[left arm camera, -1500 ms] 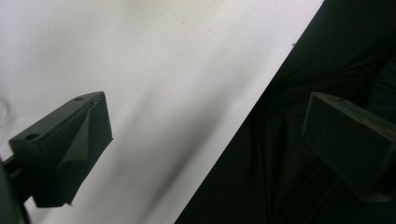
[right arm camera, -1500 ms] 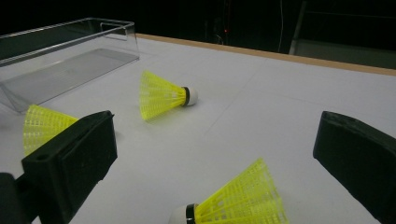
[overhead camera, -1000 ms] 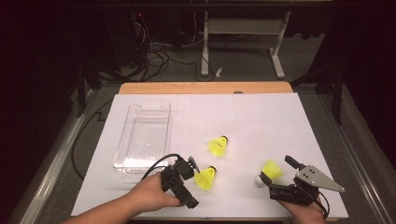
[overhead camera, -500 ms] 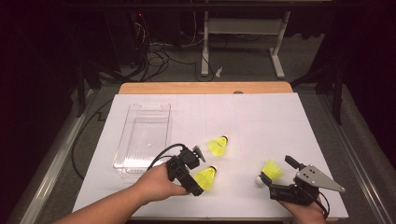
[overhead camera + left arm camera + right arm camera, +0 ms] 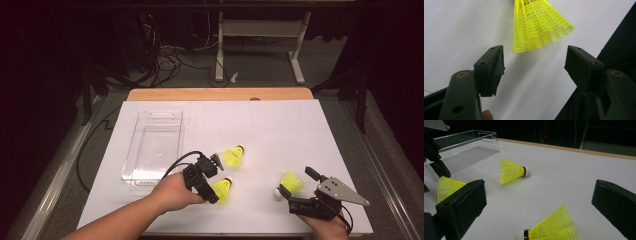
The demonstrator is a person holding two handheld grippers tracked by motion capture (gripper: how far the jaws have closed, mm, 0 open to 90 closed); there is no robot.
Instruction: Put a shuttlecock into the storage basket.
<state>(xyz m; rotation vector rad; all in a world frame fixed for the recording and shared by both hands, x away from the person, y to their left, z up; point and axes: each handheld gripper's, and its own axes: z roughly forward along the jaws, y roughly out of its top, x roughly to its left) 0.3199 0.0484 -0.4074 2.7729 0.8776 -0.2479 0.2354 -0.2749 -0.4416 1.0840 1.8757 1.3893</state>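
We see left hand-held gripper [image 5: 214, 178] over near shuttlecock [image 5: 221, 189] on white counter [image 5: 280, 130]; jaws just closing, pads clear of yellow mesh skirt, nothing grasped. Cork hidden behind gripper; axis roughly left-right. Right hand-held gripper [image 5: 295, 186] released, straddling right shuttlecock [image 5: 289, 183]. Far shuttlecock [image 5: 233, 156] beside clear plastic bin [image 5: 131, 167].

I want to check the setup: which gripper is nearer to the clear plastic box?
Left. The left gripper is just beside the clear plastic box's near corner; the right gripper is far across the white table cover.
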